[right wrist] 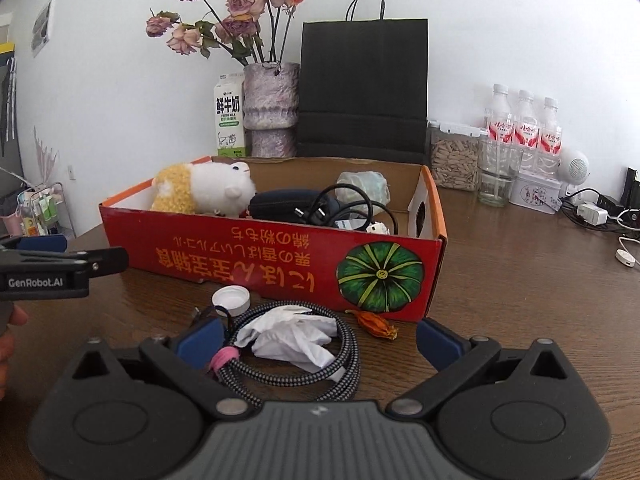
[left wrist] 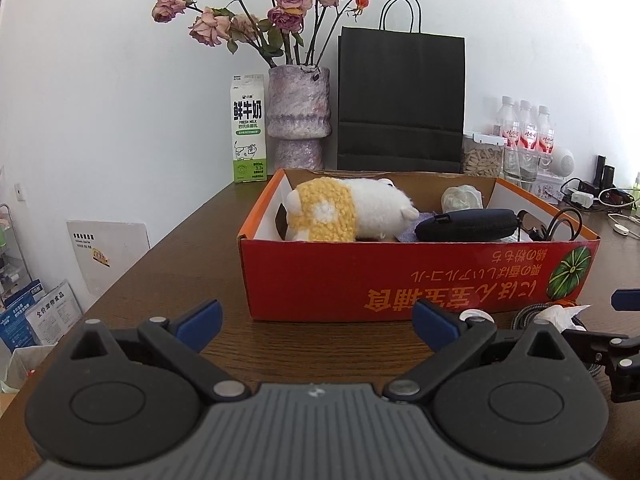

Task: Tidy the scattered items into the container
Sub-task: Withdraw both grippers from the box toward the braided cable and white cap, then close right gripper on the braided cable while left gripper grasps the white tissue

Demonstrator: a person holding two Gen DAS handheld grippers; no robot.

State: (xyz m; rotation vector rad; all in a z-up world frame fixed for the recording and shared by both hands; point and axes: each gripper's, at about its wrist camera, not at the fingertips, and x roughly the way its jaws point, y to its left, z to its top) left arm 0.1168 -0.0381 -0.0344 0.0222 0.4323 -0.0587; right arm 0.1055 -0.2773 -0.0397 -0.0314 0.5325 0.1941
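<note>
A red cardboard box [left wrist: 400,276] [right wrist: 280,264] stands on the brown table. Inside lie a white-and-yellow plush toy [left wrist: 348,210] [right wrist: 208,188], a dark pouch [left wrist: 466,224] [right wrist: 280,204], a black cable [right wrist: 348,204] and a pale wrapped bundle [left wrist: 462,198] [right wrist: 362,186]. In front of the box lie a coiled braided cable [right wrist: 320,376], a crumpled white tissue [right wrist: 292,336] [left wrist: 560,314] on it, a white bottle cap [right wrist: 231,299] and a dried orange flower [right wrist: 376,326]. My right gripper [right wrist: 318,342] is open around the tissue and coil. My left gripper [left wrist: 318,328] is open over bare table, empty.
Behind the box stand a milk carton [left wrist: 248,132], a vase of dried roses [left wrist: 298,112], a black paper bag [left wrist: 400,100], a jar of seeds [right wrist: 454,160], a glass [right wrist: 498,176], three bottles [right wrist: 524,132]. Chargers and wires [right wrist: 596,212] lie far right. The table edge runs along the left.
</note>
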